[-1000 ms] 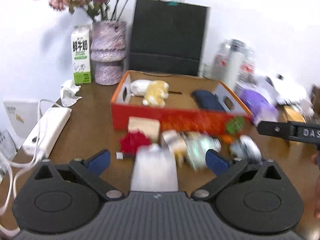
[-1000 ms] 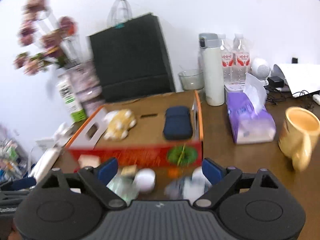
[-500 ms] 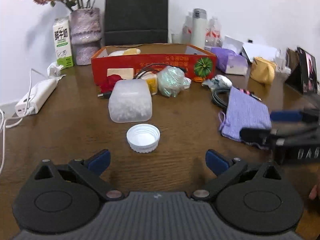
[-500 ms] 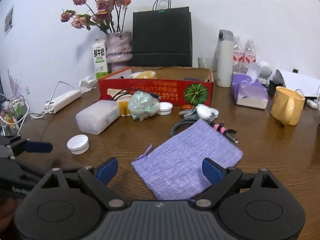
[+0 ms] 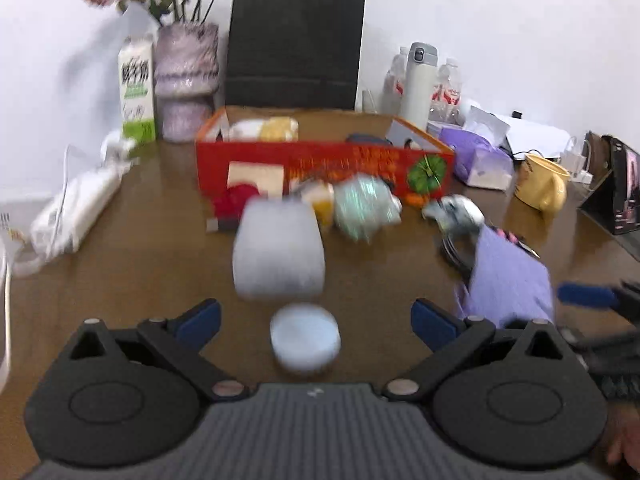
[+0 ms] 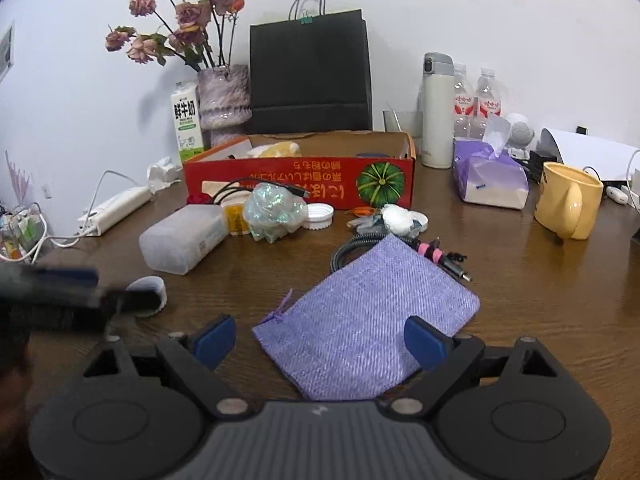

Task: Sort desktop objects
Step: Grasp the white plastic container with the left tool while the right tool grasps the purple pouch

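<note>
Left gripper (image 5: pixel 315 319): mine, jaws spread wide and holding nothing; the cap lies between its fingers, touching neither.
Right gripper (image 6: pixel 320 340): mine, jaws spread wide and holding nothing; the pouch lies between and beneath its fingers.
Landmark: red box (image 6: pixel 304 182), open-topped, at the back of the table (image 6: pixel 540 300).
Cap (image 5: pixel 305 338): white, round, on the table well in front of the box; blurred in my left view.
Tub (image 6: pixel 182 236): frosted plastic, lying in front of the box's left end, between box and cap.
Pouch (image 6: pixel 368 320): lilac woven cloth, flat on the table, in front of the box's right half.
Cable (image 6: pixel 352 250): black, coiled, between pouch and box, partly under the pouch's far edge.
Foil ball (image 6: pixel 274 212): iridescent, just in front of the box's middle.
Second cap (image 6: pixel 318 216): white, ribbed, beside the foil ball, close to the box front.
Mug (image 6: pixel 568 200): yellow, right of the box, well apart from it.
Tissue pack (image 6: pixel 490 178): purple, between box and mug.
Flask (image 6: pixel 438 110): white, upright, at the box's right rear corner.
Bag (image 6: pixel 310 72): black paper, upright behind the box.
Vase (image 6: pixel 224 98): mottled, with dried roses, behind the box's left end.
Milk carton (image 6: pixel 186 122): left of the vase.
Box contents: a yellow soft item (image 6: pixel 276 149) at the left; the rest hidden by the wall.
</note>
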{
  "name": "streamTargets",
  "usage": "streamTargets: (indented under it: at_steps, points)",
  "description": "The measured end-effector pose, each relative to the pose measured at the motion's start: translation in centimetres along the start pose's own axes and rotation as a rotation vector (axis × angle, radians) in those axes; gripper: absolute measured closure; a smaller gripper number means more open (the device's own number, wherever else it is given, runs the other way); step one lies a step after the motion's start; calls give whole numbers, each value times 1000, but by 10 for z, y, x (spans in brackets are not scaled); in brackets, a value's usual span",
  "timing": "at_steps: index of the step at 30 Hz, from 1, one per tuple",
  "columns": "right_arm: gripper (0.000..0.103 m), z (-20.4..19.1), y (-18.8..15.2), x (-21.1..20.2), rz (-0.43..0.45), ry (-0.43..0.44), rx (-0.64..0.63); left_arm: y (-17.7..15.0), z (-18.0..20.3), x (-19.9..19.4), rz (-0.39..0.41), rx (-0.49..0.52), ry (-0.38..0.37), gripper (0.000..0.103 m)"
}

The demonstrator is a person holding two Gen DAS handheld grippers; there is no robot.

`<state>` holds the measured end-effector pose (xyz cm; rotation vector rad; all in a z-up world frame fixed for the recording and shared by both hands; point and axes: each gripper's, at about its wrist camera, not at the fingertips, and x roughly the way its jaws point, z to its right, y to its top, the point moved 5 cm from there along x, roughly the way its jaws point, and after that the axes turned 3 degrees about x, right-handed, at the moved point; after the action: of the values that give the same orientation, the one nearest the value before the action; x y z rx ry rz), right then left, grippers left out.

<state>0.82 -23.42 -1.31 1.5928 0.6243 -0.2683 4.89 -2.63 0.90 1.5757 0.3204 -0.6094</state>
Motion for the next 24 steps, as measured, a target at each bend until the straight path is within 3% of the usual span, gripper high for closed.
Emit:
streamTargets:
  at_steps: [3,7,10,11,12,16,18,19,24]
  points:
    - [13,12,12,7,-29,-29,57,28,-2,29,-16,50,34,0]
    - [14,32,29,30,-92,-163,111,51,-13,65,-57,36,19,0]
    - [16,45,29,39,-100,-205,128,54,-19,84,-122,21,-2,11]
    - [16,49,26,43,-115,-209,135,52,-20,90,-141,17,0,24]
    - [20,52,23,48,-137,-203,128,49,-22,93,-154,9,7,36]
    - [43,47,15,50,-139,-195,61,39,-22,96,-172,31,-2,37]
    - [94,41,15,47,-131,-174,53,38,-21,93,-178,29,-10,37]
    - [99,38,15,45,-134,-161,50,38,-20,88,-168,21,-23,37]
    - [99,22,18,16,-85,-86,12,37,-13,43,-90,3,-16,38]
